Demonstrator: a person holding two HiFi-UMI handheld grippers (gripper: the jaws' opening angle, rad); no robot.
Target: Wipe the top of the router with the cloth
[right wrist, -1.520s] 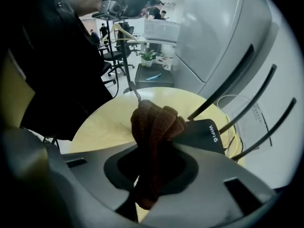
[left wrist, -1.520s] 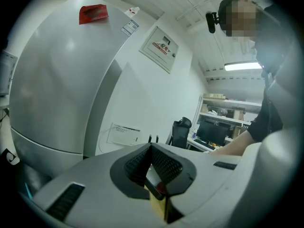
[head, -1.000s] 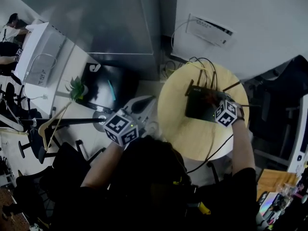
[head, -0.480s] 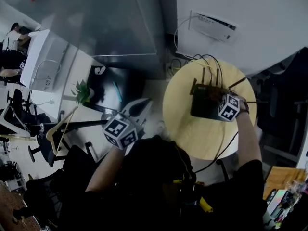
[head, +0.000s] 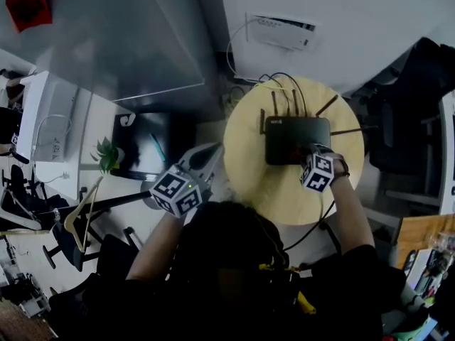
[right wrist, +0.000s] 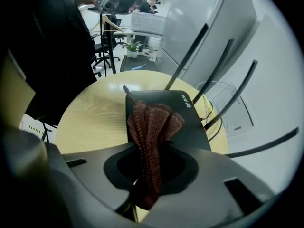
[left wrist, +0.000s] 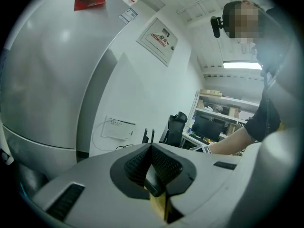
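A black router [head: 288, 139] with several antennas lies on a round wooden table [head: 249, 169]. My right gripper [head: 310, 152] reaches over the router's near right part and is shut on a brown knitted cloth. In the right gripper view the cloth [right wrist: 153, 120] hangs out of the jaws and rests on the router's top [right wrist: 190, 125], near its white print. The right gripper [right wrist: 148, 177] pinches the cloth's lower end. My left gripper [head: 210, 151] hovers off the table's left side, apart from the router. In the left gripper view it [left wrist: 155, 174] is shut on nothing and points at the wall.
Cables run from the router's back to a white wall box [head: 281, 32]. A black box [head: 146, 144], a small plant [head: 106, 155] and a hanger stand [head: 82, 212] are on the floor to the left. A dark chair [head: 419, 126] stands to the right.
The head view has swung, so the table sits further left and higher. My right gripper drew the cloth slightly toward the router's near edge. The left gripper stayed off the table.
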